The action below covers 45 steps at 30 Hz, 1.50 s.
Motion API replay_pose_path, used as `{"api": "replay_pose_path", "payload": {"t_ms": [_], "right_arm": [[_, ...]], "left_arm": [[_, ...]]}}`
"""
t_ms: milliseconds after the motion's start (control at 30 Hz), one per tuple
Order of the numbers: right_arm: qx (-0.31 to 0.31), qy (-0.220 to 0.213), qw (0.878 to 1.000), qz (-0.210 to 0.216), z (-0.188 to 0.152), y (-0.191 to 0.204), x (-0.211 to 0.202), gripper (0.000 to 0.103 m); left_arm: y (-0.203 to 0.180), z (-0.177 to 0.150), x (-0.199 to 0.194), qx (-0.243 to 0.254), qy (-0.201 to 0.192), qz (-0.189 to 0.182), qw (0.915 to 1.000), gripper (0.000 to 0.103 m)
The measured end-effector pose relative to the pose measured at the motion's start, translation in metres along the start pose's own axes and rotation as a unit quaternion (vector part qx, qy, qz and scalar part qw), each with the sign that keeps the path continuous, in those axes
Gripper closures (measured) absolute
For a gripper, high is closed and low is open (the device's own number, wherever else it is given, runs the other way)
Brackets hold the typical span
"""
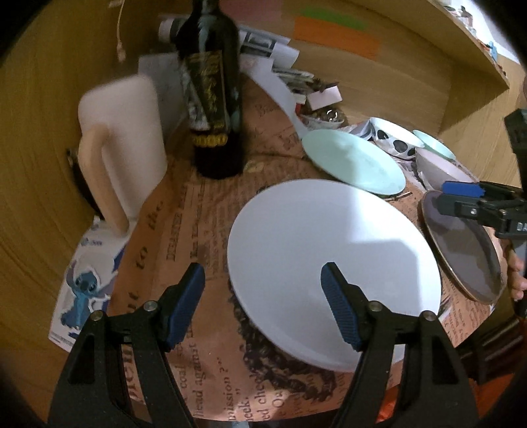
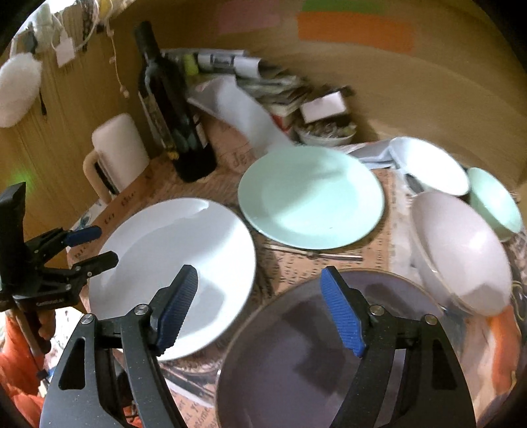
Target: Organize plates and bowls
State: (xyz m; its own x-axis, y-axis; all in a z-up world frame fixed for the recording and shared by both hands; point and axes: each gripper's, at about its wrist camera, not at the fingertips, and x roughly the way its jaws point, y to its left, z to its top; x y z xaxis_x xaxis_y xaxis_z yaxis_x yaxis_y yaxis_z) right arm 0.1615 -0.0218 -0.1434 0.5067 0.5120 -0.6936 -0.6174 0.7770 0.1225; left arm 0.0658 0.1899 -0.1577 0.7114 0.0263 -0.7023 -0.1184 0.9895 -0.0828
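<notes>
- The big plate [image 1: 332,263] is plain white.
- The plate behind it [image 2: 309,197] is soft mint green.
- The plate [image 2: 313,355] on the right is grey with a thin brown rim.
- One bowl [image 1: 395,140] is white with black spots.
- Another bowl [image 2: 461,250] is white, and a small one [image 2: 494,200] is mint green.
- The bottle [image 1: 214,98] is very dark with gold writing.
- The jug [image 1: 122,138] is cream white.
- The table cover [image 1: 184,230] is brown paper with black printed words.
- A card [image 1: 82,293] shows a blue cartoon animal.
- Both grippers, left [image 1: 262,306] and right [image 2: 258,309], are black with blue pads.
- The wall has orange [image 2: 355,31], green and pink paper strips.
</notes>
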Motion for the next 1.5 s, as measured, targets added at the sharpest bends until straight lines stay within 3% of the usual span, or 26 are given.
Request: {"api": "replay_pose_path", "payload": {"t_ms": [133, 200, 433, 567, 667, 800, 1167, 1400, 1500], "right_arm": [[0.003, 0.033, 0.999, 0.006, 0.007, 0.001, 0.018, 0.032], [0.000, 0.050, 0.999, 0.005, 0.009, 0.001, 0.026, 0.042], [0.002, 0.088, 0.996, 0.006, 0.015, 0.003, 0.048, 0.064], [-0.009, 0.102, 0.995, 0.003, 0.015, 0.007, 0.057, 0.071], [-0.015, 0.108, 0.994, 0.004, 0.014, 0.012, 0.064, 0.083], [-0.024, 0.104, 0.994, -0.010, 0.012, 0.016, 0.065, 0.083], [-0.026, 0.104, 0.994, 0.001, 0.006, 0.028, 0.065, 0.083], [-0.025, 0.118, 0.993, 0.017, 0.007, 0.029, 0.068, 0.071], [-0.026, 0.113, 0.993, 0.016, 0.007, 0.030, 0.067, 0.071]], "left_arm": [[0.010, -0.003, 0.003, -0.019, 0.009, -0.015, 0.9997, 0.031], [0.016, -0.004, 0.003, -0.033, 0.008, -0.021, 0.9992, 0.033], [0.025, -0.005, 0.007, -0.045, 0.019, -0.045, 0.9978, 0.060], [0.023, -0.007, 0.008, -0.037, 0.023, -0.064, 0.9970, 0.067], [0.022, -0.008, 0.009, -0.038, 0.025, -0.085, 0.9954, 0.074], [0.021, -0.007, 0.009, -0.035, 0.023, -0.086, 0.9954, 0.075], [0.034, -0.002, 0.012, -0.048, 0.023, -0.069, 0.9962, 0.076], [0.034, -0.007, 0.007, -0.039, 0.032, -0.079, 0.9956, 0.075], [0.032, -0.009, 0.005, -0.034, 0.030, -0.076, 0.9960, 0.075]]}}
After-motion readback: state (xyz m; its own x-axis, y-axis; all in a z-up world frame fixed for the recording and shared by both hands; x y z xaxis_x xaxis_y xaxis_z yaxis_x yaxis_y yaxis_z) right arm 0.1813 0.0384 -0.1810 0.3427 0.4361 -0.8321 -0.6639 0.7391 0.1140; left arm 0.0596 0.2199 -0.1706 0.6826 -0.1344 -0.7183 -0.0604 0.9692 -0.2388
